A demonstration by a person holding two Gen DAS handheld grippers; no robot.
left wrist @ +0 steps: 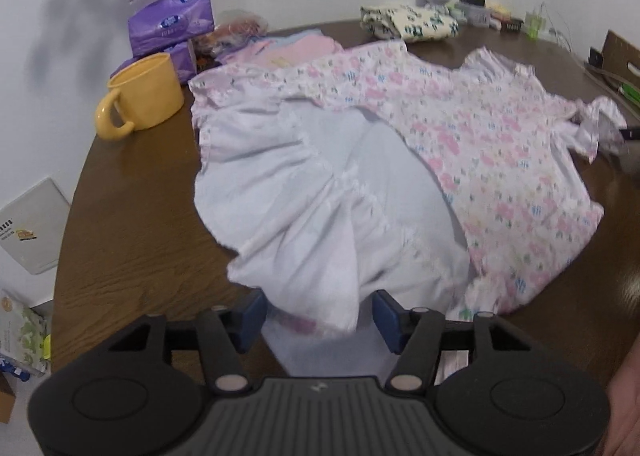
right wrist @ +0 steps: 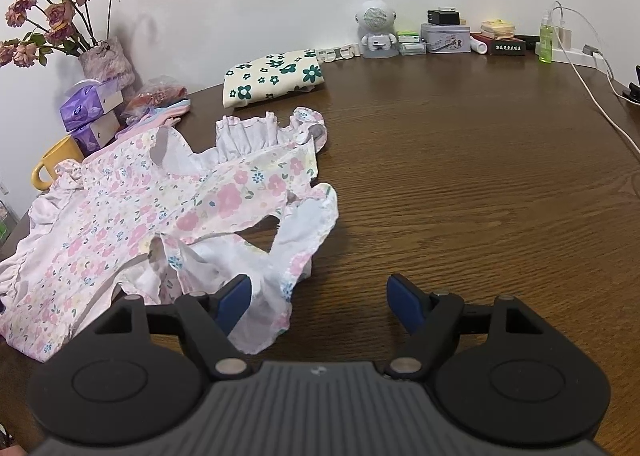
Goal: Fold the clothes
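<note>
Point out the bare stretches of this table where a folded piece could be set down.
The widest bare patch of table lies right of the pink floral dress, running back to the row of small items by the robot-shaped speaker. A narrower strip runs left of the dress, below the yellow mug. The back left corner is crowded around the tissue packs.

One floral dress [right wrist: 132, 212], one folded flowered cloth [right wrist: 276, 76], one yellow mug [left wrist: 142, 96], two purple tissue packs [left wrist: 170, 22], one vase of roses [right wrist: 106, 60], one green bottle [right wrist: 545, 42]
</note>
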